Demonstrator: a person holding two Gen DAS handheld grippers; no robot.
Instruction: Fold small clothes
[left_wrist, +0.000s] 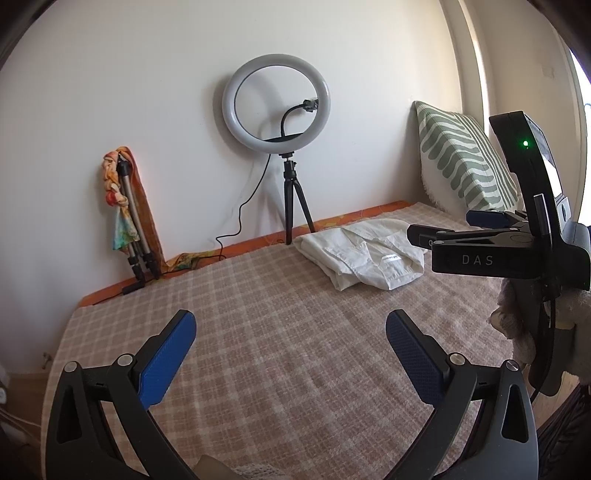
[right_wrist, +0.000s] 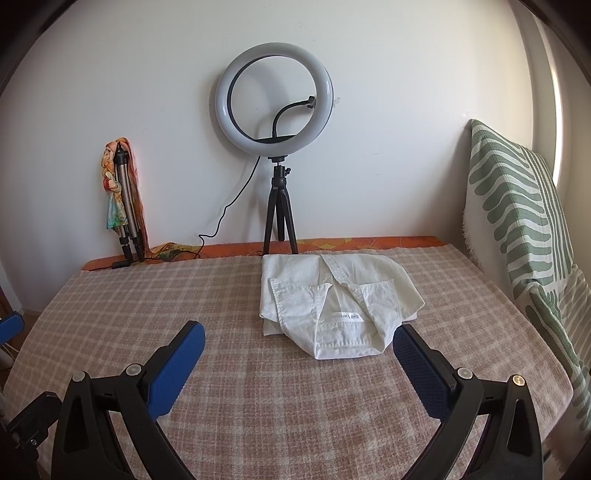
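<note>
**Folded shirt lies free, both grippers empty**

The white shirt lies folded on the checked surface, just in front of the ring light, clear of the surface's edges. Bare cloth spreads left of the shirt. The right gripper hovers near its collar, fingers spread wide, touching nothing. The left gripper hangs well apart, likewise wide and empty.
</note>
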